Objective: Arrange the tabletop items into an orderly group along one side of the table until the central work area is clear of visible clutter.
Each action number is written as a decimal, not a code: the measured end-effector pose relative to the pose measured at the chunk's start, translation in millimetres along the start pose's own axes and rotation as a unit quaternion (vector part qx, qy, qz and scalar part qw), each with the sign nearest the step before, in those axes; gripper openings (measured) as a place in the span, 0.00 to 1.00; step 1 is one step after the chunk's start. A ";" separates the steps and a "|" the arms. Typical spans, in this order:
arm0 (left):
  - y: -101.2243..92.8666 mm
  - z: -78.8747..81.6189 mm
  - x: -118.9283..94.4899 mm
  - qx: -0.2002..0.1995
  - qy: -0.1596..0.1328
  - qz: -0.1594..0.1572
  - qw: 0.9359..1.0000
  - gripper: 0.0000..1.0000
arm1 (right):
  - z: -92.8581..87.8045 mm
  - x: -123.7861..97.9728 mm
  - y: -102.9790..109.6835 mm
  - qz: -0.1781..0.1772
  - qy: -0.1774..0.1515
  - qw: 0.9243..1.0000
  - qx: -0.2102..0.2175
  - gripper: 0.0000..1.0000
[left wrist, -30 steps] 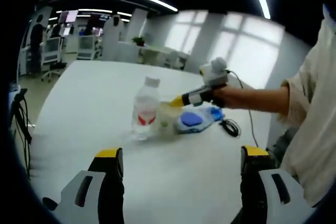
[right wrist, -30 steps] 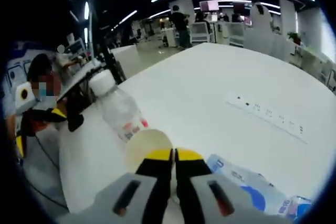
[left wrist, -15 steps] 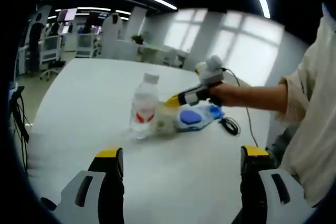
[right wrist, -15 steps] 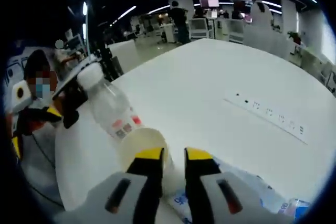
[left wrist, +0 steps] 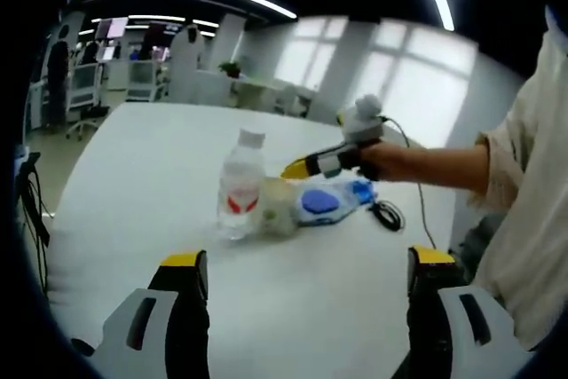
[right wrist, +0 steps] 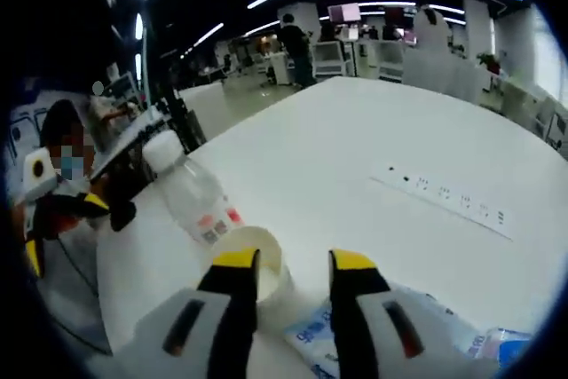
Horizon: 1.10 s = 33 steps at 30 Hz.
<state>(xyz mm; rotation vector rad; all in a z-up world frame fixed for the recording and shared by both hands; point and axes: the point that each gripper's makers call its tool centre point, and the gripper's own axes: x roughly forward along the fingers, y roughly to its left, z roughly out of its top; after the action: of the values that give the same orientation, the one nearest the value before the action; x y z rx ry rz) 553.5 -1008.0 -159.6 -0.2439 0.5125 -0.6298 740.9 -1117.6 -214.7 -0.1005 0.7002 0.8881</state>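
On the white table a clear water bottle with a red label stands upright. A pale paper cup sits against its right side, and a blue and white packet lies just beyond the cup. My right gripper, held by a hand, hovers just above the cup. In the right gripper view its jaws stand open, with the cup by the left jaw, the bottle further left and the packet at lower right. My left gripper is open and holds nothing, well short of the group.
A black cable coils right of the packet. A white power strip lies on the table further out. The person's sleeve and body take up the right edge. Office desks and chairs stand beyond the table.
My right gripper went from shut on the cup's rim to open, letting the cup go. It has lifted slightly away. The left gripper stayed still.
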 end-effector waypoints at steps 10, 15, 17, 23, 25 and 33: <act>-10.1 5.4 -2.3 0.012 -0.001 -0.003 1.000 0.90 | 1.9 -20.5 0.2 -0.007 -0.014 1.000 0.006 0.44; -15.6 9.2 -4.3 0.018 -0.004 -0.006 1.000 0.90 | 3.2 -33.7 0.3 -0.009 -0.027 1.000 0.007 0.50; -17.2 10.6 -5.2 0.020 -0.006 -0.006 1.000 0.90 | 2.7 -38.4 0.2 -0.010 -0.029 1.000 0.006 0.52; -25.3 15.3 -7.9 0.029 -0.010 -0.011 0.999 0.91 | 5.4 -58.5 4.2 -0.014 -0.050 0.999 0.003 0.59; -28.6 17.3 -8.9 0.035 -0.010 -0.013 0.999 0.91 | 4.9 -64.0 5.4 -0.015 -0.054 0.998 0.000 0.60; -43.2 25.8 -11.9 0.053 -0.017 -0.024 0.998 0.91 | 1.5 -99.5 9.9 -0.022 -0.077 0.997 -0.003 0.67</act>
<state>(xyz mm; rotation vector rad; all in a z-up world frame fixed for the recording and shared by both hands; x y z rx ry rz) 537.3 -1033.0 -117.3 -0.1665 0.4411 -0.6955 691.9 -1178.1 -151.9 -0.0515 0.5497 0.8464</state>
